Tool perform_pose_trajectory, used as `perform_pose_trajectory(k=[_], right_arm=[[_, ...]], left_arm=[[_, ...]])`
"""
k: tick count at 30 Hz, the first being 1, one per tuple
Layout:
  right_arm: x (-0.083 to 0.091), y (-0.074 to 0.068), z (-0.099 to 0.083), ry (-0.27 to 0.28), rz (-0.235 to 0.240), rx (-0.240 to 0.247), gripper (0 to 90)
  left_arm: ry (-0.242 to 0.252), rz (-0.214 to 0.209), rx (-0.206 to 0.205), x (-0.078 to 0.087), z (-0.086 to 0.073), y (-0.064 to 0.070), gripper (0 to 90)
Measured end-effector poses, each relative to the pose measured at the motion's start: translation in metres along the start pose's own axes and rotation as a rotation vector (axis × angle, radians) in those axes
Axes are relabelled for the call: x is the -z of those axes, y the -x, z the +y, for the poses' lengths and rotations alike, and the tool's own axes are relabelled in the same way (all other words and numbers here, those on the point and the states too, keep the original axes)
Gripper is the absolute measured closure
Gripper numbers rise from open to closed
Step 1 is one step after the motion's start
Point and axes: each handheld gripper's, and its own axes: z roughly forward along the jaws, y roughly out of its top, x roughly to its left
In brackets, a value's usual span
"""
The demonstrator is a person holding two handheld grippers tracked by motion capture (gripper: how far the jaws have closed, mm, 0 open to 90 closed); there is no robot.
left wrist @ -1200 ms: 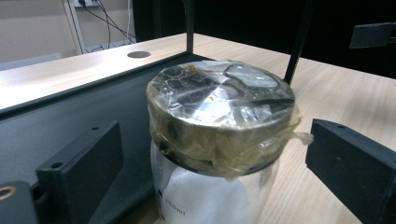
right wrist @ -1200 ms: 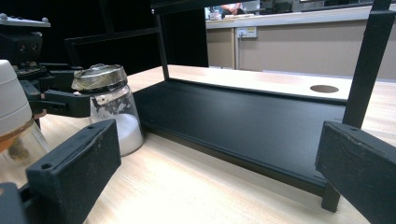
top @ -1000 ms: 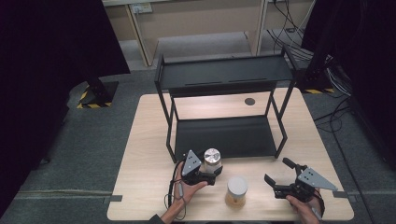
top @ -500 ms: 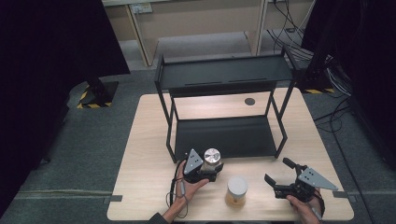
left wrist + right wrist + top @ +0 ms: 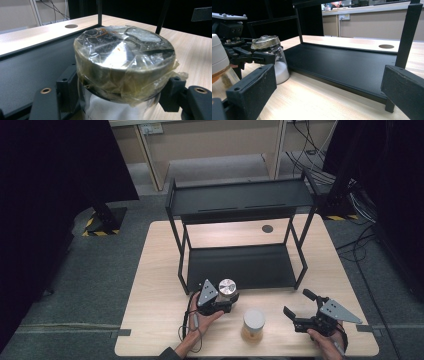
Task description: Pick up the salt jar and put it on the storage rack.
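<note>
Now the left gripper [image 5: 220, 297] pinches the taped-lid jar [image 5: 227, 289] between its jaws at the shelf's [image 5: 240, 265] near edge; the right gripper's [image 5: 305, 312] jaws stand spread.

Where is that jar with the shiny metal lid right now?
In the high view the metal-lidded jar sits between the left gripper's jaws, at the rack's lower shelf front edge, left of the white-lidded jar.

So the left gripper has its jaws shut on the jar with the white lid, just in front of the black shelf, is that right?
Not quite. The left gripper is shut on the jar with the taped silver lid, as the left gripper view shows. The jar with the white lid stands free on the table nearby. The rest holds: the held jar is just in front of the black shelf.
</note>
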Motion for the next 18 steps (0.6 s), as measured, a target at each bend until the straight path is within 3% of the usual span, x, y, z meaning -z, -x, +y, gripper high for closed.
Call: perform_pose_trajectory(k=[18], right_arm=[[0.0, 0.0, 0.0, -0.002, -0.002, -0.004, 0.3]], left_arm=[[0.014, -0.024, 0.003, 0.009, 0.017, 0.001, 31.0]])
